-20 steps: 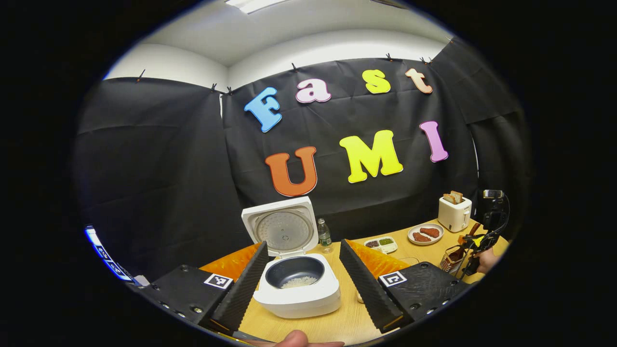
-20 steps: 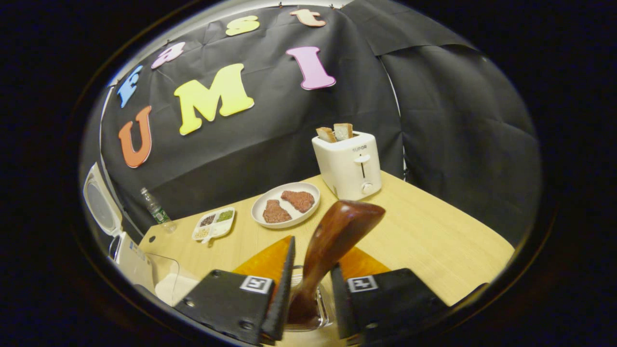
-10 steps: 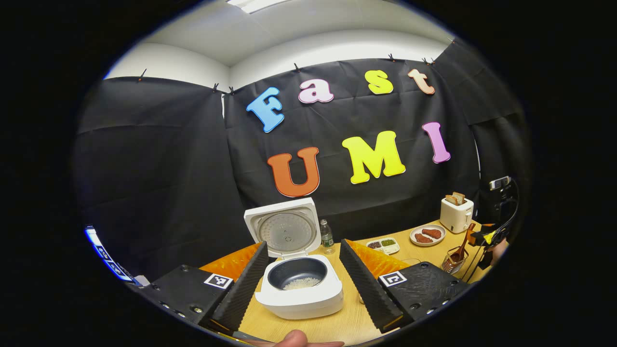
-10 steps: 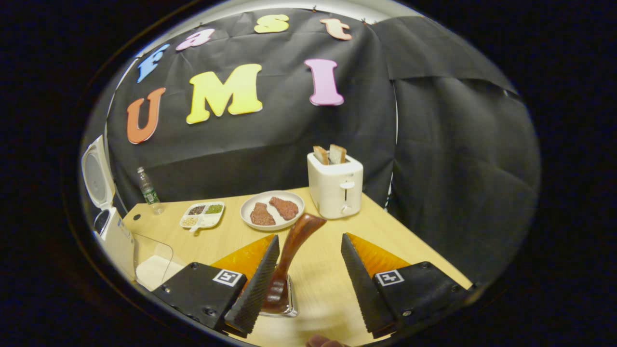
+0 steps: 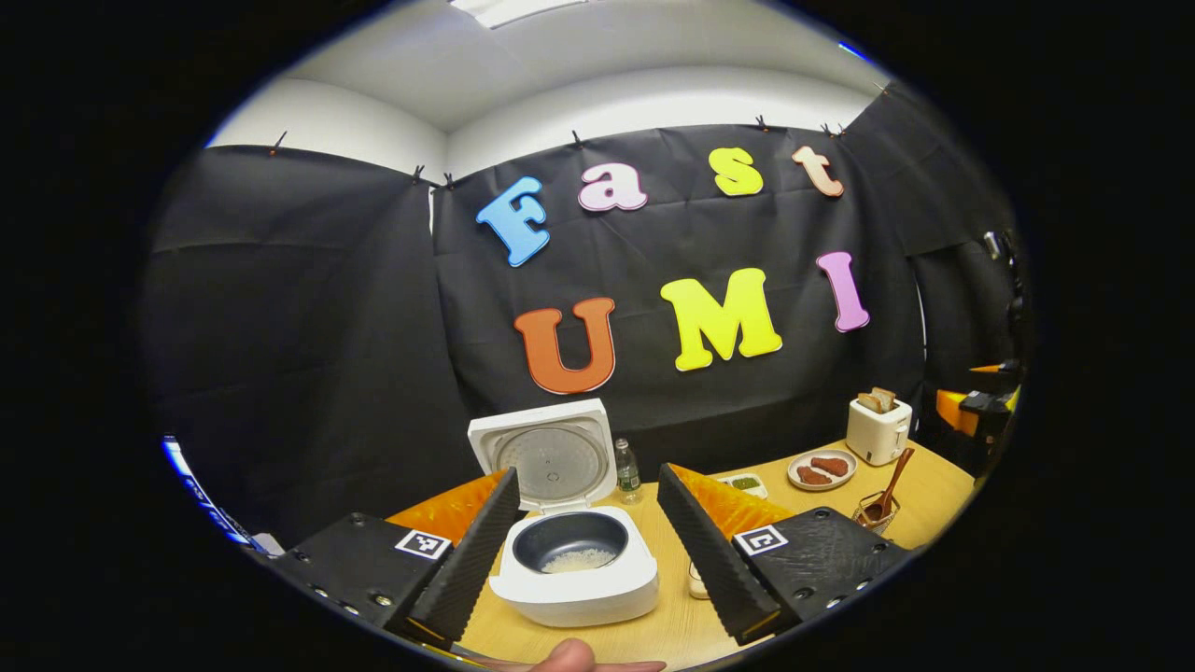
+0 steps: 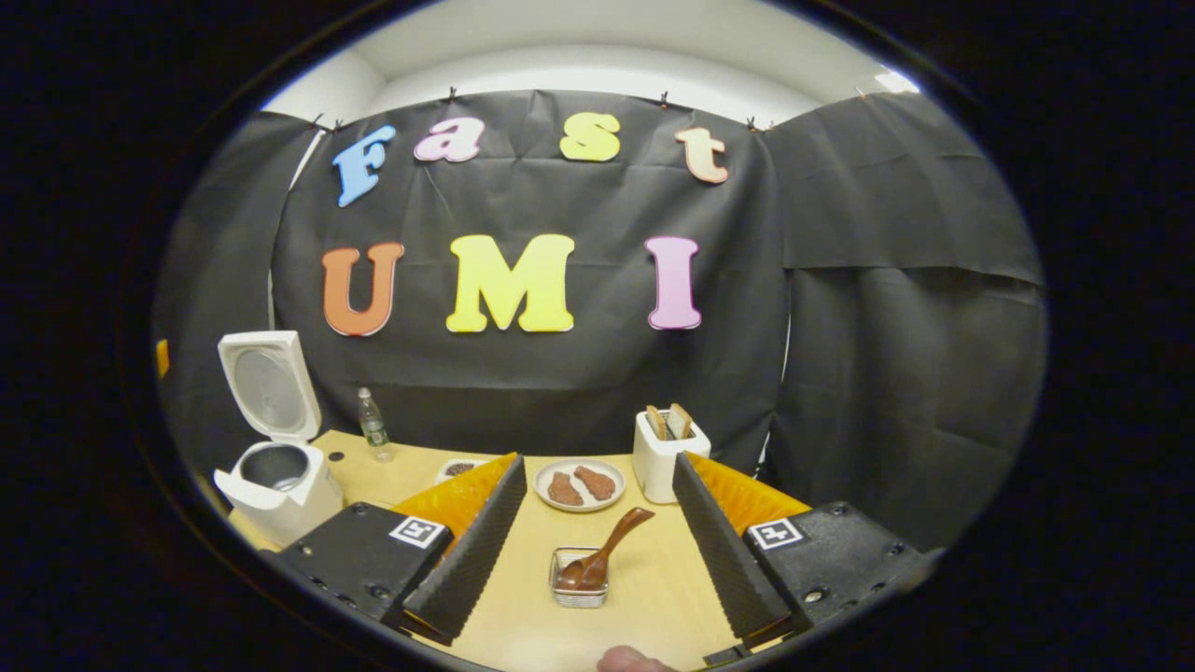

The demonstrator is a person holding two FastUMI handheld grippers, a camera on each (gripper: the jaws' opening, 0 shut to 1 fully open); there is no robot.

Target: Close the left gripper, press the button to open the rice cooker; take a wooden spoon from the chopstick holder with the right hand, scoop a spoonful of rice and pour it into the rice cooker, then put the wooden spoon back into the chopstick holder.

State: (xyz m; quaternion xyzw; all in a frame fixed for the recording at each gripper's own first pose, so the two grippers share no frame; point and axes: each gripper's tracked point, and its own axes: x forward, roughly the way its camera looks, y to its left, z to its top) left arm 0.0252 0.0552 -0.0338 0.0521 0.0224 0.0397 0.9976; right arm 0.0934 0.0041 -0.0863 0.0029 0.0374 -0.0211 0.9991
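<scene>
Left tool: fingers spread wide, holding nothing. It hovers above the near edge of the tabletop, aimed at the rice cooker, which sits framed between the two fingers.

Rice cooker: lid raised upright at the back, hinged open. The dark inner pot is exposed, with a small patch of white rice on its bottom. In the right gripper view the cooker stands at the far left of the tabletop, lid up.

Right tool: fingers spread wide, holding nothing. It is positioned above the tabletop, well apart from the chopstick holder, which lies between and below the fingers without touching either.

Wooden spoon: seated in the chopstick holder, bowl end down inside the basket, handle leaning up and to the right, clear of both fingers. In the left gripper view the spoon and holder appear at the right side of the tabletop.

Other items on the tabletop:
- Toaster with two bread slices standing in its slots, at the back.
- Plate carrying two brown pieces, just left of the toaster.
- Water bottle, upright, between the rice cooker and the plate, near the wall.
- Divided dish, partly hidden behind a tool finger.

A fingertip shows at the bottom edge of the left gripper view.
</scene>
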